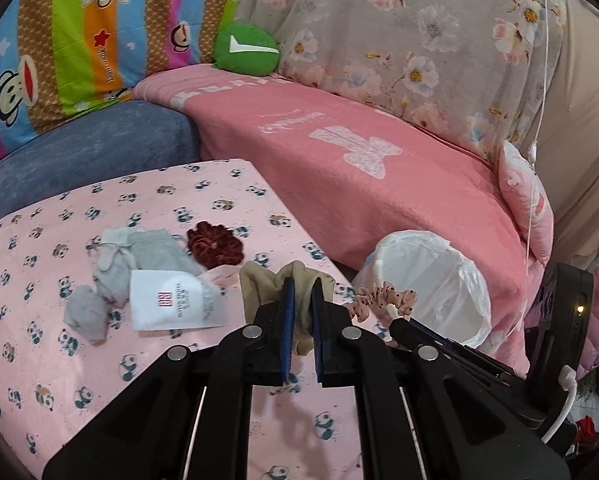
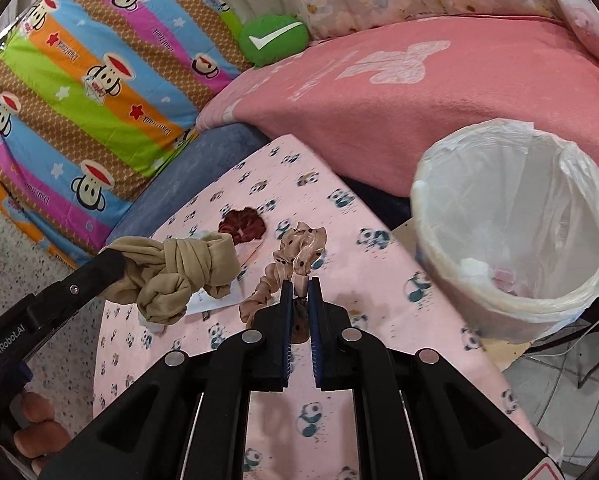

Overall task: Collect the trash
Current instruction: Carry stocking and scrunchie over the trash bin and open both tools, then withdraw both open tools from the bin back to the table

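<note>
**Both grippers loaded, bin not yet reached**

At frame centre of the left wrist view, the left gripper [image 1: 302,286] has its fingers clamped on a knotted beige cloth [image 1: 287,280], lifted above the desk [image 1: 51,364]. In the right wrist view, the right gripper [image 2: 299,288] has its fingers clamped on a spotted pink scrunchie [image 2: 299,252]. The lined trash bin [image 2: 511,216] sits right of frame, beside the desk; a few scraps show at its bottom. Judged partway done: both held items not yet dropped. Left on the desk, left of frame: grey socks [image 1: 139,256], a white paper tag [image 1: 171,300], a dark red scrunchie [image 1: 215,244].
</note>
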### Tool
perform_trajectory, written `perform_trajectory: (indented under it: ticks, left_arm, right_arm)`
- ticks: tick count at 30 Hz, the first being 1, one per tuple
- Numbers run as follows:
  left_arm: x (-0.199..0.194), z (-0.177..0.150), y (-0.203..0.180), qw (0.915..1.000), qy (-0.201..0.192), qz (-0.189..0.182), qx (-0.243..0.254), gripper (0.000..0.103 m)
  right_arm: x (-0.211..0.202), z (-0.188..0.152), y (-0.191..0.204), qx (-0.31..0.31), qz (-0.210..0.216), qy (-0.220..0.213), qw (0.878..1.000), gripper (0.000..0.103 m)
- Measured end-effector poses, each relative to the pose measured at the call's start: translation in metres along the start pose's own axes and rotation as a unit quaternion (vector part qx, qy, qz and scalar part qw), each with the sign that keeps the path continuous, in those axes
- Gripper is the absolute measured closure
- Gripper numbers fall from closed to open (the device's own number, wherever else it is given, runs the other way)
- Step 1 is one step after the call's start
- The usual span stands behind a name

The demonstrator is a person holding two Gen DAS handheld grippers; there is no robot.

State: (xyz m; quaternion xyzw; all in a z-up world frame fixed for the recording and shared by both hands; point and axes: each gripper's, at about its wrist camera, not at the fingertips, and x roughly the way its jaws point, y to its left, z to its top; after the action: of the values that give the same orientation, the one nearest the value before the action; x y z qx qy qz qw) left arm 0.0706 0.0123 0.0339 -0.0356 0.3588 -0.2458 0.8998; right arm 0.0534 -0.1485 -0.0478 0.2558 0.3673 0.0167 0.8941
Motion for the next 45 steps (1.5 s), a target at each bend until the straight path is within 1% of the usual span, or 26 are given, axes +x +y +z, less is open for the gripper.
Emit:
perform_trajectory:
  ticks: [4,11,15,21,23,24,25,26,28,29,30,31,33,39,43,45]
  left_arm:
    - [0.016,0.01,-0.032,0.9994,-0.002,-0.026,0.024,0.095]
    - [0.047,0.02,-0.085,0.9959,0.011,-0.067,0.061,0.095]
    - [0.067,0.021,-0.112,0.9925,0.029,-0.091,0.076,0.095]
    - [0.094,0.015,-0.139,0.9897,0.045,-0.102,0.09,0.093]
    - [0.099,0.014,-0.142,0.9901,0.045,-0.097,0.09,0.093]
    - [0.102,0.013,-0.144,0.99,0.048,-0.095,0.092,0.09]
    - [0.103,0.013,-0.144,0.99,0.052,-0.094,0.092,0.083]
    - [0.104,0.013,-0.143,0.9904,0.054,-0.089,0.091,0.078]
    - [0.103,0.012,-0.141,0.9922,0.05,-0.07,0.091,0.059]
    - [0.101,0.01,-0.138,0.9931,0.044,-0.059,0.092,0.056]
    - [0.099,0.01,-0.136,0.9935,0.039,-0.053,0.093,0.051]
    - [0.099,0.009,-0.135,0.9939,0.036,-0.048,0.093,0.048]
    - [0.097,0.008,-0.13,0.9946,0.033,-0.037,0.092,0.048]
    - [0.093,0.002,-0.113,0.9955,0.033,-0.011,0.088,0.048]
    - [0.09,-0.002,-0.101,0.9963,0.036,-0.002,0.079,0.048]
    - [0.089,-0.004,-0.094,0.9968,0.038,0.002,0.071,0.048]
  right_arm:
    - [-0.016,0.013,-0.037,0.023,-0.018,-0.021,0.999,0.094]
    - [-0.034,0.03,-0.099,0.061,-0.051,-0.045,0.996,0.094]
    - [-0.04,0.037,-0.127,0.076,-0.067,-0.052,0.993,0.094]
    - [-0.047,0.042,-0.158,0.092,-0.082,-0.06,0.991,0.093]
    - [-0.046,0.042,-0.164,0.096,-0.086,-0.061,0.99,0.091]
    - [-0.046,0.043,-0.168,0.098,-0.089,-0.06,0.989,0.088]
    - [-0.046,0.044,-0.171,0.1,-0.09,-0.061,0.989,0.087]
    - [-0.046,0.044,-0.173,0.103,-0.092,-0.064,0.988,0.087]
    - [-0.045,0.044,-0.176,0.106,-0.094,-0.065,0.988,0.083]
    - [-0.045,0.044,-0.177,0.108,-0.094,-0.067,0.987,0.082]
    - [-0.044,0.044,-0.178,0.109,-0.095,-0.067,0.987,0.08]
    - [-0.043,0.044,-0.179,0.109,-0.095,-0.068,0.987,0.077]
    - [-0.042,0.044,-0.176,0.106,-0.096,-0.068,0.987,0.075]
    - [-0.039,0.045,-0.163,0.095,-0.089,-0.065,0.989,0.074]
    - [-0.038,0.043,-0.15,0.081,-0.092,-0.063,0.991,0.069]
    - [-0.036,0.041,-0.142,0.074,-0.09,-0.059,0.991,0.069]
